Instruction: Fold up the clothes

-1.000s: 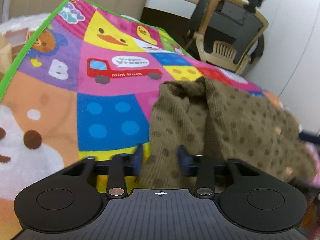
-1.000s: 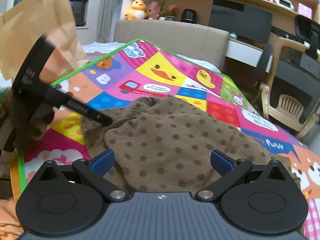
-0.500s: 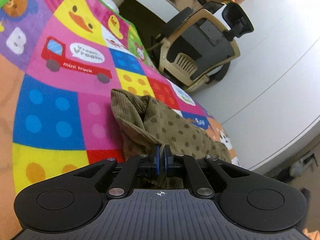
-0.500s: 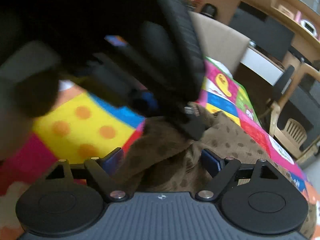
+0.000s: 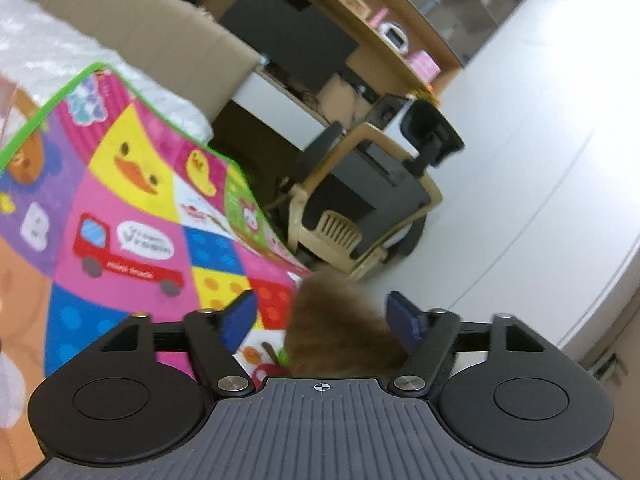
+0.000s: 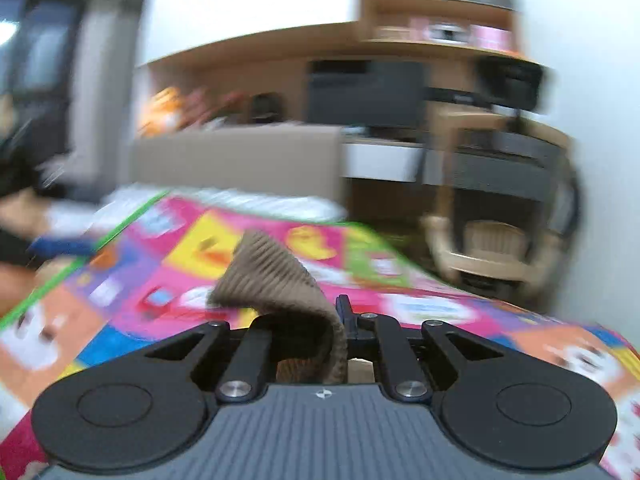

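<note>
My left tool (image 5: 320, 316) has let go and now stands spread around the brown ribbed corduroy garment (image 6: 276, 280); my right tool (image 6: 340, 322) now pinches it, lifted above the colourful patchwork play mat (image 5: 120, 200).

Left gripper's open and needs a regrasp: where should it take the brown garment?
Judging from the left wrist view, grip the near blurred bunched edge of the brown corduroy garment that already sits between the left gripper fingers; come straight forward and low over the play mat. The right gripper is shut on another edge, so take a separate section.
</note>
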A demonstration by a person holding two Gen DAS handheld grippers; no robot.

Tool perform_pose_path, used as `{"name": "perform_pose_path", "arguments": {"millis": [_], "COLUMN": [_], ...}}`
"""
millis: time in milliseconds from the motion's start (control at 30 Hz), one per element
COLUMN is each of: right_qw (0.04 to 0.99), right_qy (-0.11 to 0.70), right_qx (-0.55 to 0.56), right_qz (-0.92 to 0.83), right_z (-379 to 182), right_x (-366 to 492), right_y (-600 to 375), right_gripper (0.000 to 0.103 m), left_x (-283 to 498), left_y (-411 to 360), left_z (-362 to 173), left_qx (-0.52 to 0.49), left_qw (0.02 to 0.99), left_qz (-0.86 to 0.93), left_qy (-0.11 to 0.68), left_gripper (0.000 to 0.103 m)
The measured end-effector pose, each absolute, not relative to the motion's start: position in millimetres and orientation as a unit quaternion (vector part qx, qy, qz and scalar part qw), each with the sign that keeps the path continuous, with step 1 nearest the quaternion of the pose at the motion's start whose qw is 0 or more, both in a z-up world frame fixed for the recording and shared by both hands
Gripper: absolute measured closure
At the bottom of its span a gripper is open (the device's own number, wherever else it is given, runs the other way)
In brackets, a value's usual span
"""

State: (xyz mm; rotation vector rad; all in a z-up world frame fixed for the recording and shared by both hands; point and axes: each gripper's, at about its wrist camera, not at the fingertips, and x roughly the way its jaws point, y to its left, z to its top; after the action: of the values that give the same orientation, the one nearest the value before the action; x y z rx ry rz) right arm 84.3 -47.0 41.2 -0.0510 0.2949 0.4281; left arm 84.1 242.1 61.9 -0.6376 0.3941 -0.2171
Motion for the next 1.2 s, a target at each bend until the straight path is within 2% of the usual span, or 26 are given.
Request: {"name": "perform_pose_path", "arguments": {"millis": [133, 333, 500, 567, 667, 700, 767, 833, 867, 967, 1000, 1067, 1200], "right_qw": [0.97, 0.949, 0.945, 0.943, 0.944, 0.948, 0.957, 0.965, 0.967, 0.968, 0.963, 0.954, 0.938], "right_qy": [0.194, 0.287, 0.293, 0.297, 0.281, 0.265, 0.224, 0.179, 0.162, 0.13, 0.137, 0.152, 0.265], "right_qx": [0.029, 0.067, 0.075, 0.068, 0.059, 0.055, 0.044, 0.036, 0.031, 0.026, 0.032, 0.045, 0.024], "right_qz": [0.146, 0.109, 0.126, 0.136, 0.162, 0.169, 0.179, 0.188, 0.192, 0.214, 0.228, 0.255, 0.222], "right_z": [17.8, -43.4, -46.2, -45.5, -33.7, -25.3, -4.2, 20.2, 30.6, 60.2, 63.5, 69.3, 23.2], "right_x": [92.3, 88.8, 82.9, 78.6, 69.1, 63.8, 57.0, 54.3, 56.8, 76.0, 91.2, 121.4, 195.9], "right_y": [-138.1, -193.1, -207.9, -209.9, -214.1, -218.3, -225.1, -226.2, -223.2, -207.3, -199.2, -182.9, -151.6], "right_gripper": [0.098, 0.098, 0.098, 0.098, 0.096, 0.094, 0.08, 0.049, 0.045, 0.038, 0.033, 0.032, 0.033], "left_x": [102.5, 147.8, 183.6, 190.3, 192.1, 189.9, 186.9, 187.6, 189.0, 186.1, 184.8, 185.1, 186.1], "left_y": [204.4, 137.8, 95.2, 81.8, 60.8, 52.9, 39.2, 29.6, 26.6, 18.9, 17.6, 18.0, 22.0], "left_z": [58.3, 22.8, -6.1, -14.2, -20.9, -21.3, -23.0, -26.5, -27.8, -30.4, -30.1, -29.7, -28.6], "left_qx": [-0.276, -0.221, -0.175, -0.165, -0.13, -0.103, -0.06, -0.031, -0.023, 0.006, 0.018, 0.02, 0.018], "left_qw": [0.925, 0.918, 0.911, 0.907, 0.909, 0.915, 0.919, 0.918, 0.918, 0.918, 0.917, 0.916, 0.914], "left_qz": [-0.122, -0.153, -0.18, -0.191, -0.205, -0.205, -0.209, -0.218, -0.222, -0.225, -0.231, -0.231, -0.231], "left_qy": [0.229, 0.291, 0.326, 0.335, 0.338, 0.333, 0.328, 0.328, 0.329, 0.327, 0.325, 0.327, 0.333], "left_gripper": [0.02, 0.016, 0.03, 0.041, 0.044, 0.044, 0.043, 0.043, 0.043, 0.041, 0.041, 0.04, 0.036]}}
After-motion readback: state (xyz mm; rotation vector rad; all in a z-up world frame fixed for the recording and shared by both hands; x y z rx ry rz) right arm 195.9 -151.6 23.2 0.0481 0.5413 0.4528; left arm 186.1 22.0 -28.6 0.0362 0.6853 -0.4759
